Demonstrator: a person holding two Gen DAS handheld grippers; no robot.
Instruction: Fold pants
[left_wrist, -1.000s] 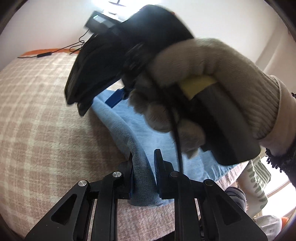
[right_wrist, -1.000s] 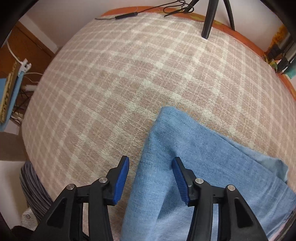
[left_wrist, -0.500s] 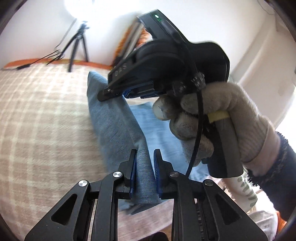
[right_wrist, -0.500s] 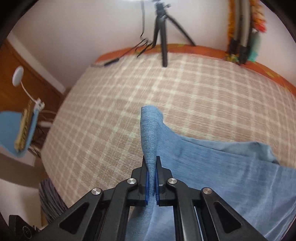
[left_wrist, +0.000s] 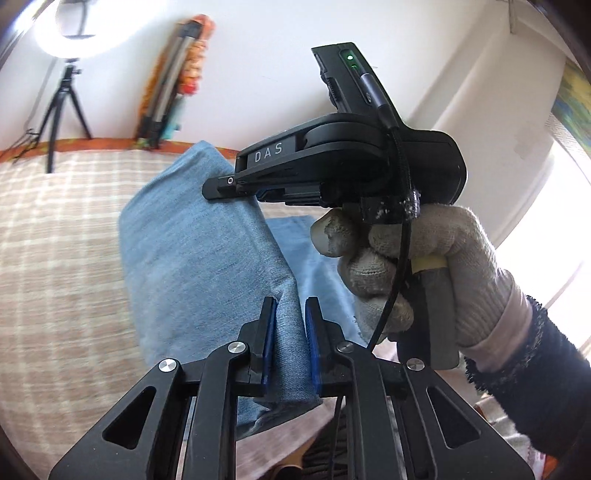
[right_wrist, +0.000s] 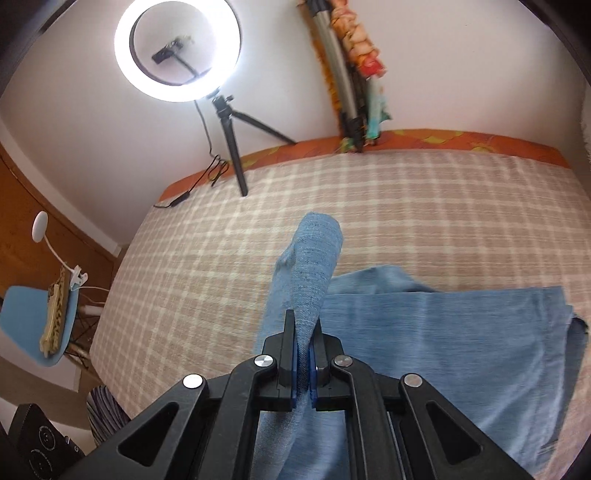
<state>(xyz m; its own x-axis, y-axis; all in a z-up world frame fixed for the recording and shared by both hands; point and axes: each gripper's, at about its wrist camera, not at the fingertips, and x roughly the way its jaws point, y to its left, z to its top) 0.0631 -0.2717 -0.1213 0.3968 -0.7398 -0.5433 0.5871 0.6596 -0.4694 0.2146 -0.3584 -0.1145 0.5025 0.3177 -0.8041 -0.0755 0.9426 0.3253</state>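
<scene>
Behind the checked bedcover (right_wrist: 424, 206) stands a ring light (right_wrist: 177, 51) on its tripod. Both the left gripper (left_wrist: 290, 332) and right gripper (right_wrist: 303, 354) clench the blue pants (right_wrist: 443, 332); a gloved hand (left_wrist: 424, 266) blocks the left view.

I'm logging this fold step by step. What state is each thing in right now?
Blue pants: partly lifted off the plaid bedcover, one end raised, the rest lying flat.
Left gripper: shut on the pants' edge.
Right gripper: shut on a raised fold of the pants.
Ring light: switched on, standing on its tripod.
</scene>
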